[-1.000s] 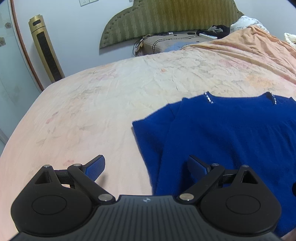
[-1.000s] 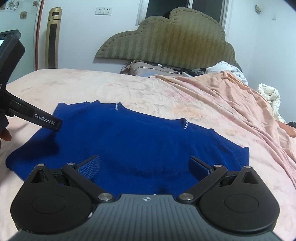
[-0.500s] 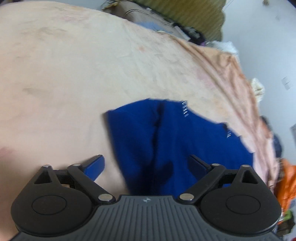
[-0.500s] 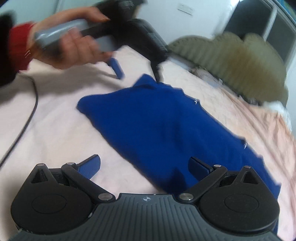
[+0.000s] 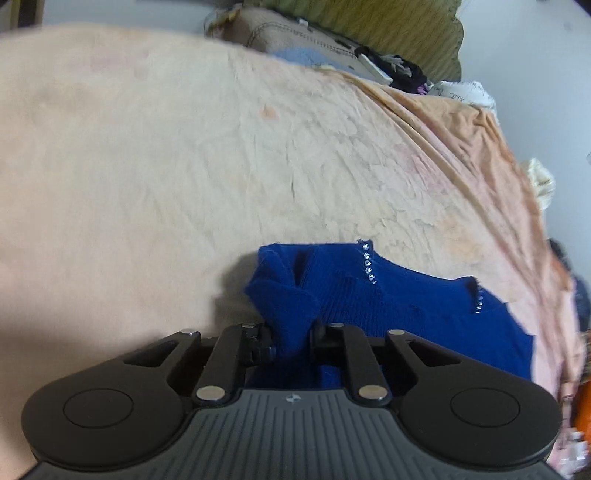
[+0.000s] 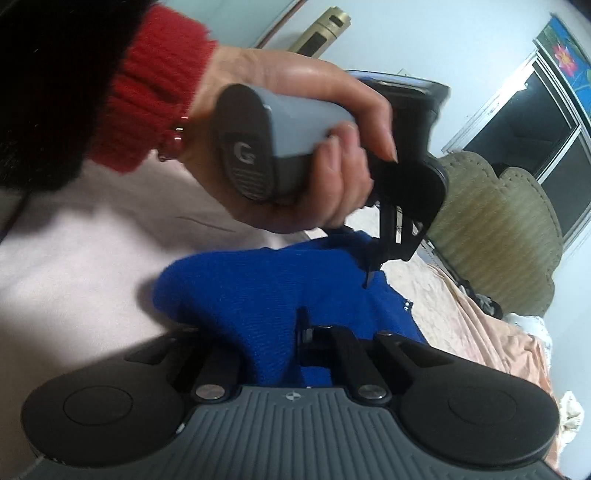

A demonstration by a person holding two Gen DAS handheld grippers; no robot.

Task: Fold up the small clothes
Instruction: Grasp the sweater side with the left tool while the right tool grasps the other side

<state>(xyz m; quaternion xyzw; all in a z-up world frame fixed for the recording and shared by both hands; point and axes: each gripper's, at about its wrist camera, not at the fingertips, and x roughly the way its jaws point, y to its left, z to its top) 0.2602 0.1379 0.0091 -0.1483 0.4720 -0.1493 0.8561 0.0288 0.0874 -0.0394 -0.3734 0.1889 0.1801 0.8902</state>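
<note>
A small blue knit sweater [image 5: 406, 306] with beaded neckline trim lies on the peach bedsheet [image 5: 184, 166]. My left gripper [image 5: 293, 341] is shut on a bunched fold of the sweater near its shoulder. My right gripper [image 6: 275, 343] is shut on the sweater's [image 6: 258, 288] near edge, with cloth draped over its fingers. In the right wrist view the left gripper [image 6: 391, 258] shows from behind, held by a hand in a red cuff, pinching the far part of the same side.
A green padded headboard [image 5: 369, 26] and a pile of clothes [image 5: 402, 70] are at the far end of the bed. An orange-peach blanket [image 5: 480, 155] covers the bed's right side. A gold tower fan [image 6: 325, 26] stands by the wall.
Both grippers went from open above the flat sweater to shut on its left side. The cloth there is now bunched and lifted.
</note>
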